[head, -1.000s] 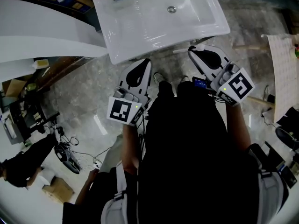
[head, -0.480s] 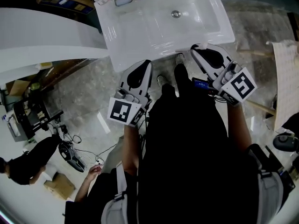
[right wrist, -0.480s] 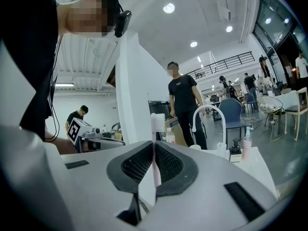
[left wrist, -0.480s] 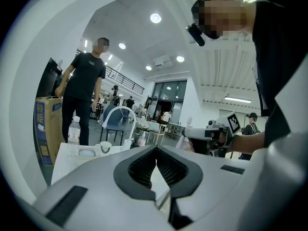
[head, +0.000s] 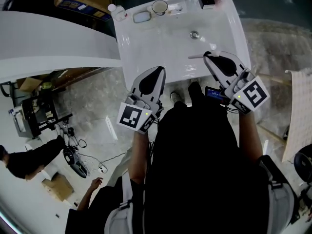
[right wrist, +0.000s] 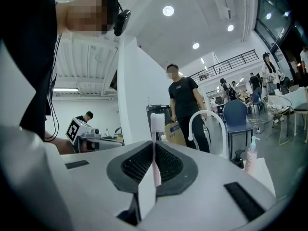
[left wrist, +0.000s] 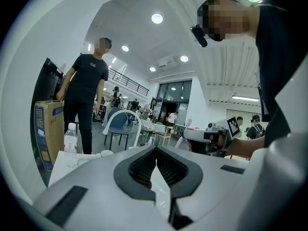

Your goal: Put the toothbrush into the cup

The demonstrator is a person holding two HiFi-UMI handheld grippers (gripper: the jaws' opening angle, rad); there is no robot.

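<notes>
A white rectangular ceramic sink [head: 146,48] fills the upper centre of the head view. At the right of the frame, over the sink's near edge, the right gripper [head: 208,55] is clenched on a slim pink-and-white plastic toothbrush [right wrist: 157,124]. In the right gripper view, the brush head rises above the jaws. The left gripper [head: 157,72], at centre-left, has its jaws closed together on nothing. A small round pale cup [head: 159,7] sits on the sink's far rim at top centre, well apart from the toothbrush.

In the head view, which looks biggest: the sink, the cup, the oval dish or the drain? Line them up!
1. sink, biggest by far
2. cup and oval dish, about alike, so no ranking between them
3. drain, smallest
</notes>
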